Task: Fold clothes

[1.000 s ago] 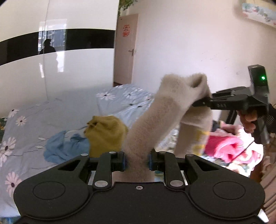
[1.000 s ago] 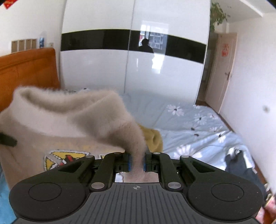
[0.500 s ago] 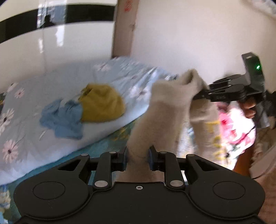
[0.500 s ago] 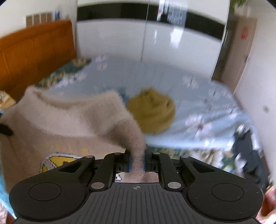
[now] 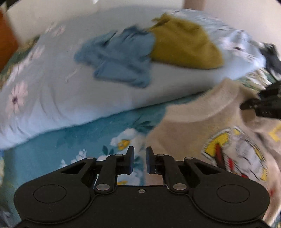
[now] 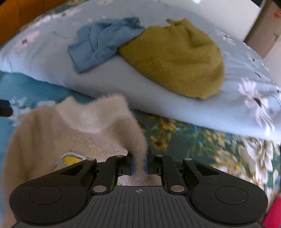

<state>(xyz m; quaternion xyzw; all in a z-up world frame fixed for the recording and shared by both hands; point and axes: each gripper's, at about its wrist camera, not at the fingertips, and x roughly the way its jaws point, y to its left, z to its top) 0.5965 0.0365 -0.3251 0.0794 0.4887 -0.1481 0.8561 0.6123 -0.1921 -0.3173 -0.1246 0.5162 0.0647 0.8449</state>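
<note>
A fluffy beige sweater (image 5: 202,126) with a yellow cartoon patch lies spread on the teal floral sheet (image 5: 79,140). My left gripper (image 5: 140,161) hovers low at the sweater's left edge. Its jaws are closing, with a narrow gap between them and no cloth in it. My right gripper (image 6: 139,163) is shut on a bunched fold of the sweater (image 6: 70,136) near the collar. That gripper's black tip (image 5: 263,105) shows at the right edge of the left wrist view. Both views are motion-blurred.
A pale floral quilt (image 6: 193,108) lies bunched beyond the sweater, with a blue garment (image 6: 98,45) and a mustard knit (image 6: 175,57) on it. An orange headboard (image 6: 17,14) is at the far left. Something pink (image 6: 274,215) is at the lower right.
Both grippers dropped from holding the sweater up in the air to just above the bed. The sweater now rests on the sheet, and the cloth has left the left gripper's jaws.
</note>
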